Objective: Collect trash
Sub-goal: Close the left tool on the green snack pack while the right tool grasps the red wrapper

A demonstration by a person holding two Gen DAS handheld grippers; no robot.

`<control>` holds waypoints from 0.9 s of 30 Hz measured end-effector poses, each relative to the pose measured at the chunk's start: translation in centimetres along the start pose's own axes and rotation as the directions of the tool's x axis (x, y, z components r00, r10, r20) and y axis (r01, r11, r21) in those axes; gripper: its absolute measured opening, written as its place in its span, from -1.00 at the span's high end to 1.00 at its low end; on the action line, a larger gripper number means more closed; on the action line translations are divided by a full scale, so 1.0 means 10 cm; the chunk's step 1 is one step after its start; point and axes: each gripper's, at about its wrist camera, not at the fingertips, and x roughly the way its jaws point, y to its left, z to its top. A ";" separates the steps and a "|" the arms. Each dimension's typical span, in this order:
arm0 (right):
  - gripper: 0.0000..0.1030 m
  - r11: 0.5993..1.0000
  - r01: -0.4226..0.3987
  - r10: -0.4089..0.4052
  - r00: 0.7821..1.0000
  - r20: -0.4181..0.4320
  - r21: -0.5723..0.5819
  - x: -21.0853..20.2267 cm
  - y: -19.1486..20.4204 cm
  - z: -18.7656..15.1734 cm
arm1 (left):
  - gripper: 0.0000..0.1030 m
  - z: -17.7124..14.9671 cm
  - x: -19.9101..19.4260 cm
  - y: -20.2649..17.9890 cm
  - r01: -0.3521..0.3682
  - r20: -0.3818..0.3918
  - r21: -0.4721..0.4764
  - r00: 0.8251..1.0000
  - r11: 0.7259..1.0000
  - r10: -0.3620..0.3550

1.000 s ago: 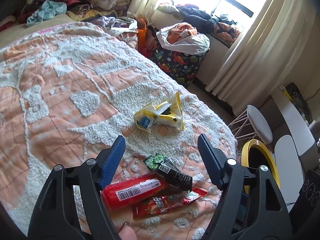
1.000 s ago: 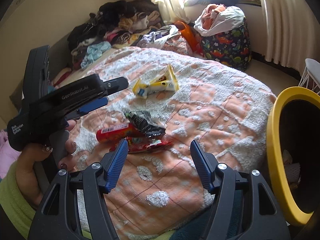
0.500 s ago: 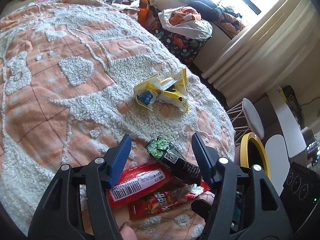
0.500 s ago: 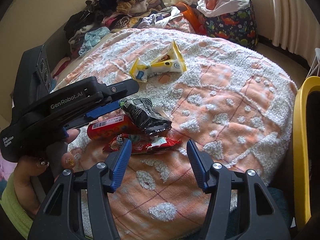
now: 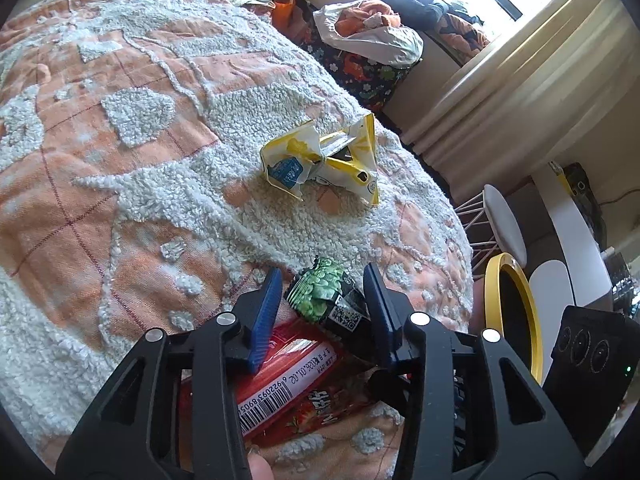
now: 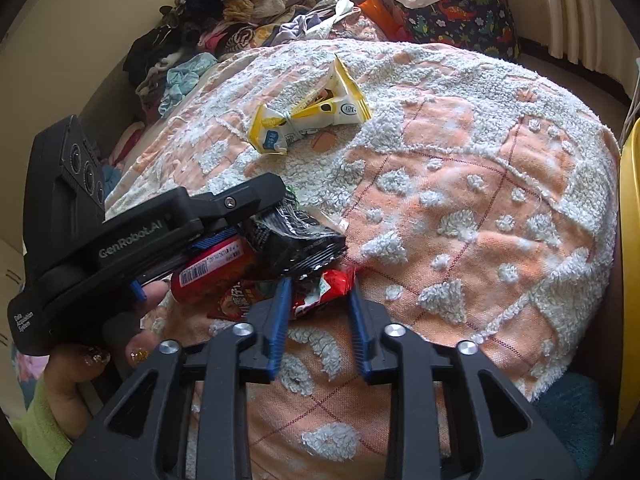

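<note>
- Left gripper (image 5: 324, 296) was down on the blanket (image 5: 120, 184) with its jaws closing around the black wrapper (image 5: 340, 308), the crumpled one with the green end. Wrapper sat right between the blue pads, but I couldn't tell if they'd actually pinched it yet.
- Under that, the red tube (image 5: 280, 376) with the barcode lay flat, touching the black wrapper.
- Right gripper (image 6: 318, 304) had its jaws closing on the end of the red sachet (image 6: 320, 292). The tip of it was between the pads, which looked just about on it, not clearly gripping.
- The yellow packet (image 6: 304, 116) was farther up the blanket, well apart from the pile, nobody touching it.
- The yellow bin (image 5: 516, 312) stood off the right edge of the bed, near a white stool (image 5: 504, 224).
</note>
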 end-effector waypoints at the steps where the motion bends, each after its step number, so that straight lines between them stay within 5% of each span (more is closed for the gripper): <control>1: 0.63 1.000 -0.003 0.003 1.000 0.004 0.001 -0.01 0.00 0.00 | 0.40 0.00 0.00 0.00 0.001 0.001 0.002 1.000 1.000 -0.001; 11: 0.80 1.000 -0.010 0.009 0.999 0.047 0.028 -0.16 -0.10 -0.04 | 0.72 0.00 -0.05 -0.08 0.021 0.018 0.033 1.000 0.999 -0.022; 27: 0.86 0.999 0.016 -0.022 0.992 0.128 0.045 -0.48 -0.18 -0.09 | 0.85 0.02 -0.24 -0.38 0.072 0.070 0.089 0.995 0.993 -0.078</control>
